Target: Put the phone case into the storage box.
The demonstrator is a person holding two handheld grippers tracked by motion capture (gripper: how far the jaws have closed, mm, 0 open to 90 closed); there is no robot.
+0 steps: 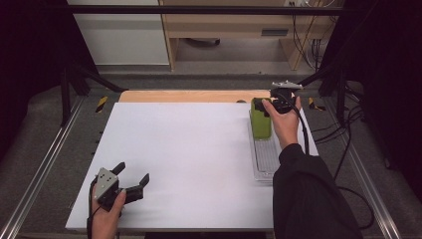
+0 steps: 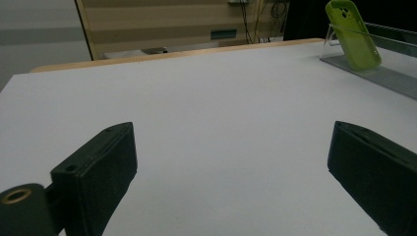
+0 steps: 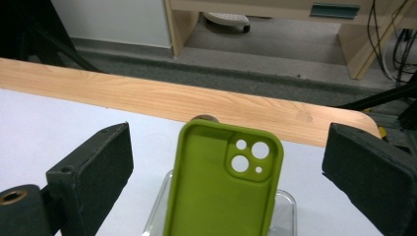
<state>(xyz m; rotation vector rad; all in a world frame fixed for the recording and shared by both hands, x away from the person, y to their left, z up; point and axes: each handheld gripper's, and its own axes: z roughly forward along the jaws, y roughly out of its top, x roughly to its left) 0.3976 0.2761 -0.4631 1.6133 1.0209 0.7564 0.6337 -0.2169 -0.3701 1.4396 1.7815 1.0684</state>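
My right claw point(image 1: 263, 107) is far out at the back right of the white table point(image 1: 189, 159). Its jaws are wide apart. A green phone case point(image 3: 221, 191) stands up between them, but the jaws do not touch it. There is a gap on each side of the case. I see the inside of the case, with small round camera holes near its top right corner.

The case leans in a clear plastic stand point(image 1: 264, 159). The stand is long and lies along the right edge of the table. The case sits at the far end of it. From above, the case point(image 1: 261, 118) is just by my right hand point(image 1: 284, 124), which holds the claw from behind.

Behind the case there is a strip of bare wood point(image 3: 162, 101) at the back of the table, and then the grey floor.

My left claw point(image 1: 133, 175) is near the front left corner of the table, well apart from the case. Its jaws are wide apart too, and they hold nothing. My left hand point(image 1: 107, 211) grips it low over the white top. From my left claw's camera I see the case point(image 2: 353, 33) far off at the top right, tilted back in its stand point(image 2: 378, 73).
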